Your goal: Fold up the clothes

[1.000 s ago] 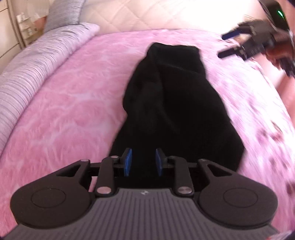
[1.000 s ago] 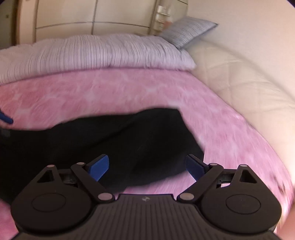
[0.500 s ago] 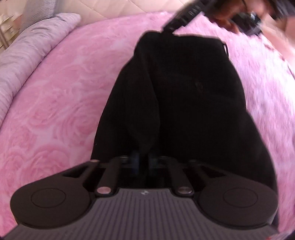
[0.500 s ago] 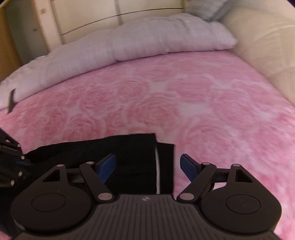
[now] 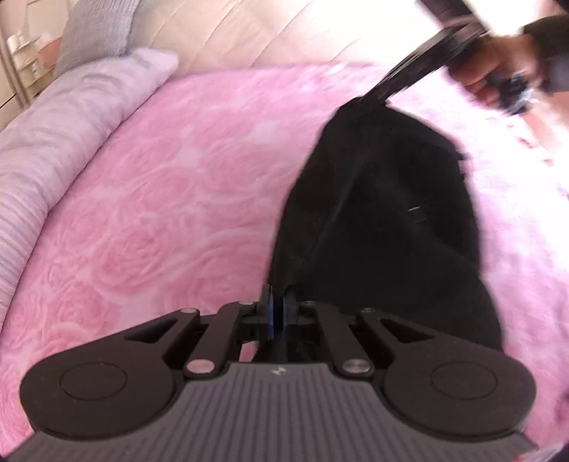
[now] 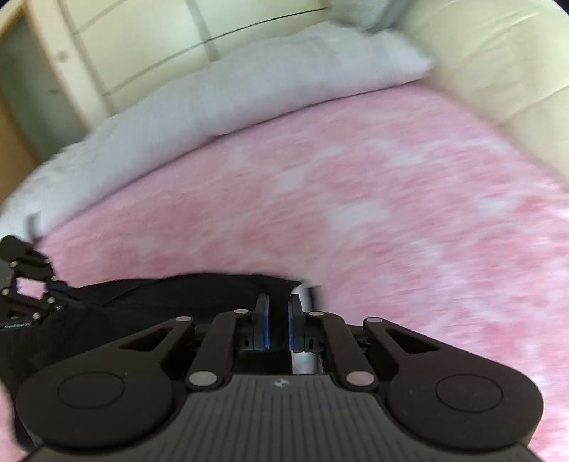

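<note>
A black garment (image 5: 384, 220) lies stretched on the pink rose-patterned bedspread (image 5: 160, 199). My left gripper (image 5: 278, 310) is shut on the garment's near edge. My right gripper (image 6: 278, 320) is shut on the garment's far corner (image 6: 213, 288); it also shows in the left wrist view (image 5: 373, 97), held by a hand at the top right. The left gripper shows at the left edge of the right wrist view (image 6: 32, 284). The cloth hangs taut between the two grippers.
A lilac striped duvet (image 5: 46, 142) lies along the left side of the bed. A cream quilted headboard (image 5: 266, 32) runs behind. A pale wardrobe (image 6: 142, 46) stands beyond the bed in the right wrist view.
Both grippers closed on the black garment: the left on its near edge, the right on its far corner. The garment is now pulled taut and shifted right in the left wrist view.
</note>
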`<state>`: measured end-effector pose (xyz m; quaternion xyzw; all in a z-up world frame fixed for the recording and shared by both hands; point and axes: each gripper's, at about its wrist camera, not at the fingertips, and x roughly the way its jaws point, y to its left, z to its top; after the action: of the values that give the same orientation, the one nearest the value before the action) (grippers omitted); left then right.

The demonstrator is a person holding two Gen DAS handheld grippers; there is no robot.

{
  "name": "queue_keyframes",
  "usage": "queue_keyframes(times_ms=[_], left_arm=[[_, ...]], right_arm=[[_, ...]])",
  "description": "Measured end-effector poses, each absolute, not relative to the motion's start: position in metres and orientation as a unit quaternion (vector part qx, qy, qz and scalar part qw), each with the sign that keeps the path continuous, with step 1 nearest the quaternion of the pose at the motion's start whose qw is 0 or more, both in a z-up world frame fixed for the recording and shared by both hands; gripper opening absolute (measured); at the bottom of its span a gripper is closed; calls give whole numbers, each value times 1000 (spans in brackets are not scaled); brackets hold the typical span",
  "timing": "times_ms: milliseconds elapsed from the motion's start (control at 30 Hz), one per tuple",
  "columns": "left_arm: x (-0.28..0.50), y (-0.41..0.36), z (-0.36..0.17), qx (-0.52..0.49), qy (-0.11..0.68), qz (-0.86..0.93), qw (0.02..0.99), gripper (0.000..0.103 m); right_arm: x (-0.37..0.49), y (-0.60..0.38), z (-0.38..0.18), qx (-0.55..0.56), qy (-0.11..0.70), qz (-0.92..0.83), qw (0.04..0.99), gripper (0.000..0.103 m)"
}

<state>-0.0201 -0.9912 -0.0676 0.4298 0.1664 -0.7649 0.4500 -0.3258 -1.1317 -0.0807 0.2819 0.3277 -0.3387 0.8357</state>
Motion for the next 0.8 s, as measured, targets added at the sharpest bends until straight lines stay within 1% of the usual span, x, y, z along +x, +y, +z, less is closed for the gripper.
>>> queue_keyframes(times_ms=[33,67,100,133,167,200,233,267,367,433,500,567,633,700,767,800], left_arm=[[-21,-1001,-79,444,175,-751,456,7],[-20,-1006,-90,455,183,-738,463,16],[-19,-1008,-96,460,186,-729,471,22],[-17,-1005,-97,458,185,-725,480,24],[-14,-1000,-96,456,183,-720,490,26],[-10,-991,-93,453,180,-713,504,34],[-6,-981,-89,450,178,-706,516,35],[-2,-969,-85,446,181,-702,524,35],[5,-925,-70,434,187,-705,529,35],[3,-886,-59,432,180,-724,507,36],[-5,-847,-53,441,162,-746,471,41],[-13,-810,-51,457,134,-767,430,43],[-19,-777,-53,475,101,-781,392,44],[-24,-749,-64,501,44,-780,372,43],[-28,-733,-77,526,-13,-766,368,40],[-30,-727,-83,537,-42,-759,366,36]], right_arm=[[-327,-1136,-84,277,328,-358,829,10],[-328,-1139,-87,273,329,-376,823,17],[-329,-1135,-86,270,325,-382,822,20],[-330,-1131,-86,266,321,-387,822,21],[-331,-1127,-85,263,317,-393,822,26],[-331,-1122,-84,259,313,-399,822,35],[-333,-1107,-80,246,312,-400,826,38],[-334,-1094,-79,239,313,-399,828,41],[-340,-1043,-80,249,317,-395,825,42],[-345,-1006,-84,267,318,-397,819,44],[-347,-968,-91,287,320,-400,810,49],[-343,-934,-101,320,322,-398,797,52],[-336,-904,-112,348,326,-399,783,53],[-327,-881,-120,365,325,-397,777,54],[-323,-870,-124,377,312,-403,774,59],[-322,-870,-126,386,303,-407,771,59]])
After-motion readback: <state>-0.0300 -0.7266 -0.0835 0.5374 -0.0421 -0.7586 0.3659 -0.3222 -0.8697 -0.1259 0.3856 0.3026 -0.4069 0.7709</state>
